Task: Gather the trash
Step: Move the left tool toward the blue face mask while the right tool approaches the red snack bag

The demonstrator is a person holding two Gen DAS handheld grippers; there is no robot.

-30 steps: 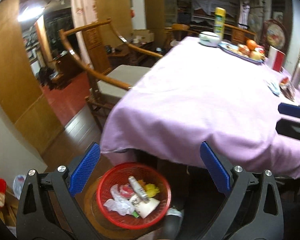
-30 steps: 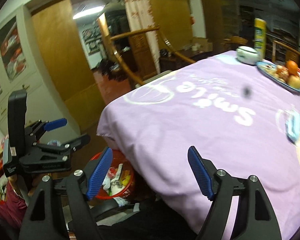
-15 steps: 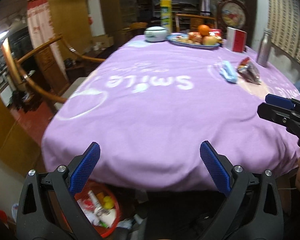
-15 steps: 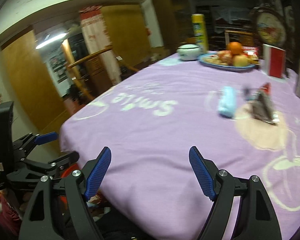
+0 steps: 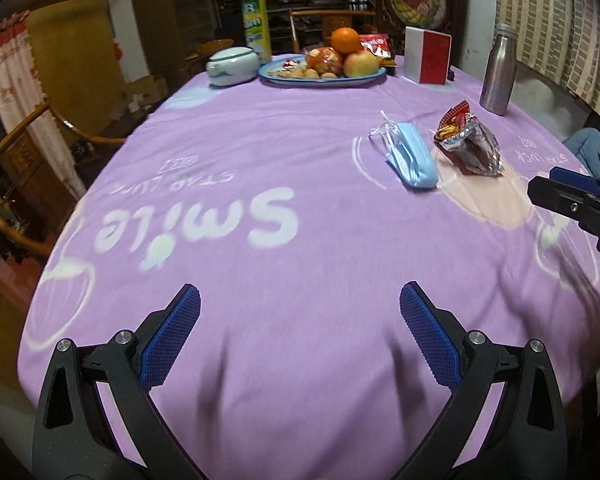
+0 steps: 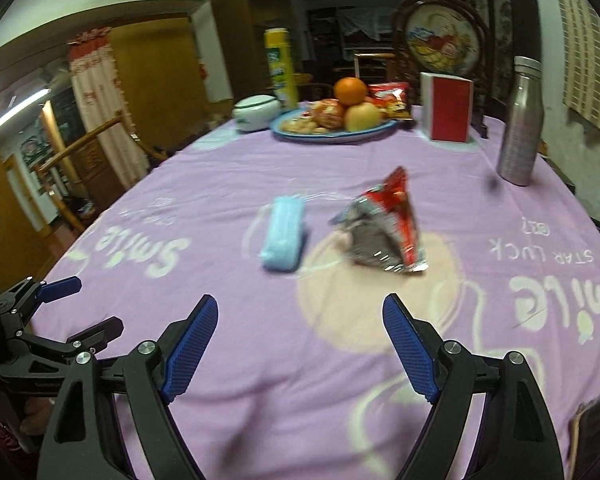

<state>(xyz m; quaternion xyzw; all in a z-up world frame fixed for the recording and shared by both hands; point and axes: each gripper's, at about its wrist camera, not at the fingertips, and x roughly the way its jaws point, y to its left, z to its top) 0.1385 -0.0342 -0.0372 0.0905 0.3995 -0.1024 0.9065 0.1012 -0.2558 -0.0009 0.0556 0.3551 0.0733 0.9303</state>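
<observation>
The left gripper (image 5: 299, 310) hangs over the near edge of the table, its blue pads spread wide with only the purple tablecloth (image 5: 284, 184) between them. The right gripper (image 6: 300, 322) hovers likewise above the cloth, its jaws opening and nothing between them.

The trash lies ahead of both, well apart from either pair of pads. A crumpled blue face mask (image 5: 410, 156) rests flat on the cloth, up and to the right of the left gripper's jaws; in the right wrist view it sits ahead of the left pad. Just beside it, on its right, lies an opened red-and-silver snack wrapper (image 6: 384, 232), ahead of the right gripper and nearer its right pad. Whether mask and wrapper touch cannot be told. The print on the wrapper is too small to read.

The cloth bears white lettering: "Smile" in large letters, seen upside down from the left wrist, and "STAR LUCK" in smaller capitals, with a further small mark too blurred to read.

The stretch of cloth between the grippers and the trash is bare. The cloth drops off the table's near edge beneath the left gripper, and a wooden chair (image 5: 24, 152) stands off the left side.

Farther back stand a steel bottle (image 6: 520, 120) near the right edge, a red-and-white box (image 6: 448, 106), a blue plate of fruit (image 6: 336, 130), a pale lidded bowl (image 6: 256, 112) and a tall yellow canister (image 5: 255, 20), its label unreadable.
</observation>
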